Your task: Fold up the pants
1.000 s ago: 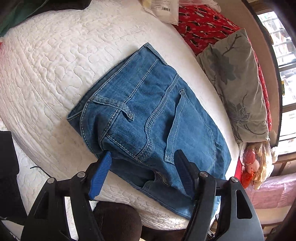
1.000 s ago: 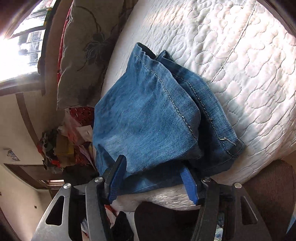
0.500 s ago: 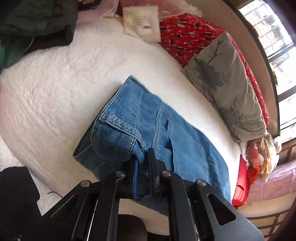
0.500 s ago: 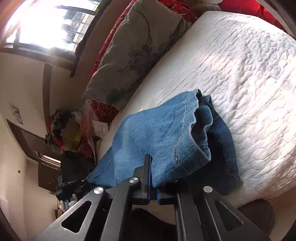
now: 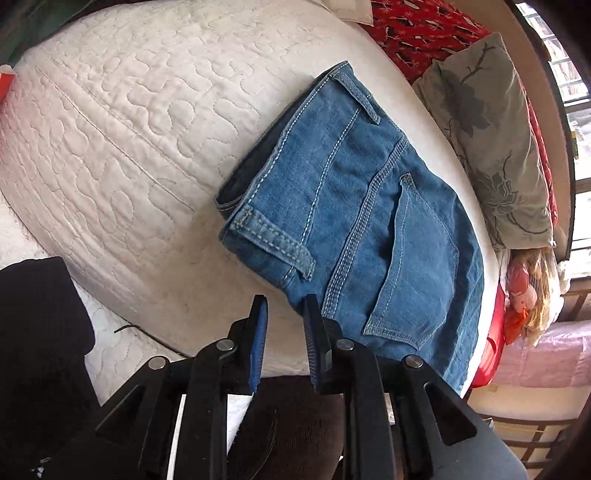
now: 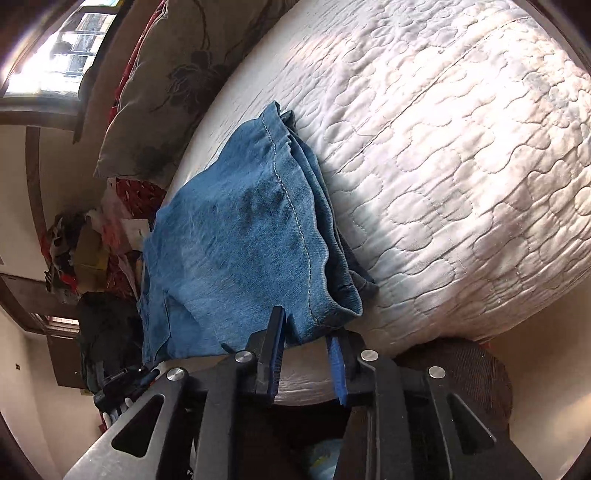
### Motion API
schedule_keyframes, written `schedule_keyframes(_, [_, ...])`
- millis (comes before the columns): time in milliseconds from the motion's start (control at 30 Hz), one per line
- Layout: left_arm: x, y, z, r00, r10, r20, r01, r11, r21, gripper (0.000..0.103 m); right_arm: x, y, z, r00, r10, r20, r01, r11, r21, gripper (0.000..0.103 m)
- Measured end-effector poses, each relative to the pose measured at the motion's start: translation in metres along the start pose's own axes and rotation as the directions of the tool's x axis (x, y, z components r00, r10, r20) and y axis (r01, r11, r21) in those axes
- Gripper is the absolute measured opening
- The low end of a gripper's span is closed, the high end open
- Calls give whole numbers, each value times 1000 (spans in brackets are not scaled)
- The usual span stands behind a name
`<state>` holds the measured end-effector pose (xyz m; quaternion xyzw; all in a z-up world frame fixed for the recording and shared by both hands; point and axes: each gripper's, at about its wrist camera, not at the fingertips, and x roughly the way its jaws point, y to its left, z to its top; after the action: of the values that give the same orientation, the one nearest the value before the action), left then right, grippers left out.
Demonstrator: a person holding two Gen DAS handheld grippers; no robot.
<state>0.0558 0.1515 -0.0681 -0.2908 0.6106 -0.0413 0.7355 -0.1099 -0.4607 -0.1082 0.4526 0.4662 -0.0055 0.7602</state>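
Observation:
Blue jeans [image 5: 369, 229] lie folded into a compact stack on the white quilted bed [image 5: 129, 129], back pocket and belt loops facing up. My left gripper [image 5: 285, 306] hovers at the stack's near corner. Its jaws are opening, and only quilt shows between them. In the right wrist view the jeans [image 6: 236, 236] show their hem end, with layered edges on the right. My right gripper [image 6: 304, 332] is at the near hem corner with its jaws opening. A flap of denim hangs loosely between the blue pads [image 6: 275, 347].
A grey floral pillow [image 5: 491, 147] and red patterned cloth [image 5: 417, 33] lie beyond the jeans by the window. Dark clothing [image 5: 37, 314] sits at the near left. Something dark brown [image 6: 472, 376] sits under the bed's near edge. Clutter [image 6: 74, 251] is piled beside the bed.
Both grippers closed on the near edge of the jeans and lifted it, then let go. The jeans now lie flatter and further onto the bed, with both pairs of jaws parted again.

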Motion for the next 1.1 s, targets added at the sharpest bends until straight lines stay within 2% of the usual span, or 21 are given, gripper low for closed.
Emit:
schedule_keyframes(67, [-14, 8, -4, 999, -35, -10, 35, 999, 22, 17, -22, 5, 8, 998, -36, 42, 37, 999, -38, 30])
schedule_keyframes(133, [-31, 9, 1, 999, -44, 20, 44, 998, 38, 17, -36, 20, 20, 994, -72, 81, 80, 992, -98, 34])
schedule_keyframes(233, [-49, -2, 29, 996, -21, 84, 17, 999, 52, 22, -34, 67, 48, 995, -46, 90, 65, 975, -214, 42])
schedule_keyframes(267, [-52, -7, 41, 995, -17, 97, 12, 998, 54, 35, -26, 87, 57, 997, -21, 79, 41, 965, -259, 45])
schedule_keyframes(300, [-53, -14, 53, 994, -15, 110, 9, 998, 58, 53, -16, 110, 66, 998, 6, 61, 13, 952, -307, 48])
schedule_keyframes(367, [-49, -28, 77, 992, 5, 130, -13, 998, 63, 67, 13, 156, 80, 999, 44, 14, -35, 920, -391, 55])
schedule_keyframes(467, [-28, -44, 112, 996, 1, 87, -6, 998, 64, 67, 73, 220, 94, 994, 53, -90, -91, 869, -486, 61])
schedule_keyframes(567, [-1, -54, 138, 999, 23, 35, -25, 998, 59, 67, 139, 268, 105, 988, -12, -153, -76, 825, -559, 61])
schedule_keyframes(633, [13, -57, 148, 999, 45, 2, -45, 996, 74, 67, 176, 286, 108, 981, -81, -178, -44, 795, -605, 61])
schedule_keyframes(733, [27, -61, 156, 997, 71, -32, -66, 990, 128, 67, 216, 302, 105, 959, -157, -235, -41, 745, -666, 61])
schedule_keyframes(833, [42, -65, 162, 994, 91, -68, -76, 977, 198, 67, 243, 312, 95, 933, -254, -255, -30, 651, -758, 61])
schedule_keyframes(867, [49, -66, 163, 991, 93, -93, -71, 974, 215, 67, 249, 314, 90, 925, -292, -244, -17, 609, -793, 59])
schedule_keyframes(900, [57, -67, 163, 988, 107, -111, -79, 970, 229, 68, 254, 315, 85, 918, -329, -223, 1, 563, -826, 46])
schedule_keyframes(967, [62, -73, 159, 984, 156, -87, -128, 954, 270, 67, 255, 320, 75, 911, -356, -206, -1, 499, -867, 20])
schedule_keyframes(1000, [60, -78, 157, 984, 164, -67, -139, 948, 285, 60, 251, 324, 70, 918, -365, -158, 27, 454, -891, 15])
schedule_keyframes(1033, [54, -80, 153, 987, 157, -46, -137, 947, 291, 55, 245, 329, 69, 927, -355, -117, 47, 422, -905, 5])
schedule_keyframes(1067, [48, -82, 150, 989, 147, -22, -134, 945, 300, 53, 237, 331, 76, 943, -323, -86, 66, 431, -900, 4])
schedule_keyframes(1100, [46, -81, 148, 989, 148, 2, -141, 941, 308, 42, 235, 326, 89, 952, -298, -73, 85, 484, -871, 4])
